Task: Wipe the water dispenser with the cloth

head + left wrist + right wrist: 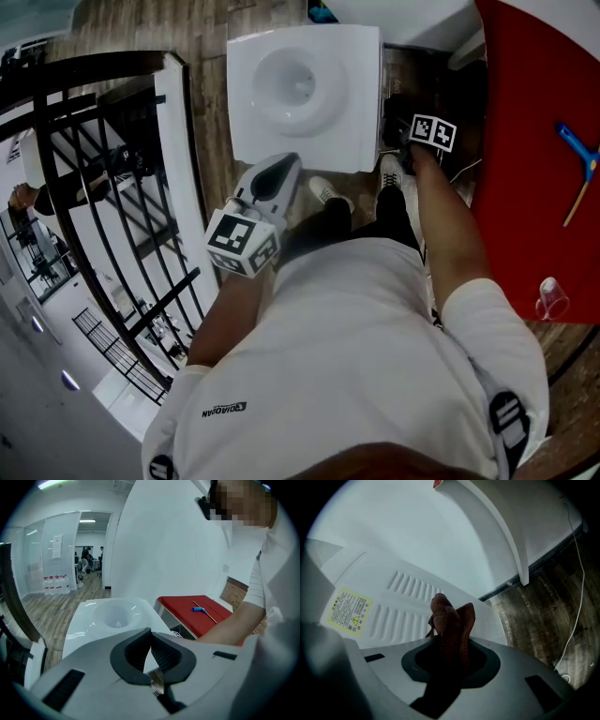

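The white water dispenser [305, 94] stands below me, its round bottle well facing up. My left gripper [284, 165] hovers over its front edge, shut with nothing between the pads [151, 637]. My right gripper [427, 133] reaches down along the dispenser's right side, its jaws hidden under the marker cube in the head view. In the right gripper view it is shut on a red-brown cloth [451, 616], whose bunched end sticks out just in front of the dispenser's ribbed white panel [405, 604]. I cannot tell whether the cloth touches the panel.
A red table [534, 141] stands at the right with a blue-headed stick tool [581, 159] and a clear cup [553, 300]. A black railing [94, 187] runs at the left. A yellow warning label [349, 611] is on the panel. A white cable [576, 588] lies on the wooden floor [548, 611].
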Action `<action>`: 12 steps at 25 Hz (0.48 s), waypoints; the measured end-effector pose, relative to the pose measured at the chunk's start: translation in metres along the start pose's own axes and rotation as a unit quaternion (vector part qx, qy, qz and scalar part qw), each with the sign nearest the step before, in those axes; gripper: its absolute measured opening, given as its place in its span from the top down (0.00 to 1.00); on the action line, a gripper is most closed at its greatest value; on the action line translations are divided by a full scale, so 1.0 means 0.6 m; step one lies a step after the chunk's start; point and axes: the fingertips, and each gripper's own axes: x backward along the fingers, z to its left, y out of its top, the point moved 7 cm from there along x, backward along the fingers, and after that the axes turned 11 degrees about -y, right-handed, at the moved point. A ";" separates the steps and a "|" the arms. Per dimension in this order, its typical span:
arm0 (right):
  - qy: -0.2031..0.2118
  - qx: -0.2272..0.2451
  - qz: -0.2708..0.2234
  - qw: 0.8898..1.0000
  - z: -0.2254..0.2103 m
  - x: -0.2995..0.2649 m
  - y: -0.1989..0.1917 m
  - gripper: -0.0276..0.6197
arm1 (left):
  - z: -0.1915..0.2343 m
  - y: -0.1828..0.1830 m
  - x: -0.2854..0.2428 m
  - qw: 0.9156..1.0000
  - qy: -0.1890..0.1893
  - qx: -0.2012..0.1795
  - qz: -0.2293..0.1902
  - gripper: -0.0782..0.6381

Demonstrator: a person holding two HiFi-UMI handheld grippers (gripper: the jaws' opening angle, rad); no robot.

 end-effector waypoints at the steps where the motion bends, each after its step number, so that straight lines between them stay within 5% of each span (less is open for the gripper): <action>1: -0.001 0.006 -0.003 1.000 0.001 0.003 0.005 0.82 | 0.000 0.001 -0.003 1.000 -0.001 -0.001 -0.002 0.90; 8: 0.021 0.110 -0.045 0.993 0.066 0.117 0.046 0.82 | 0.000 0.014 -0.001 1.000 -0.008 0.000 -0.022 0.90; 12: 0.080 0.105 -0.102 0.986 0.127 0.216 0.080 0.82 | 0.000 0.015 0.013 0.998 -0.016 0.037 -0.046 0.90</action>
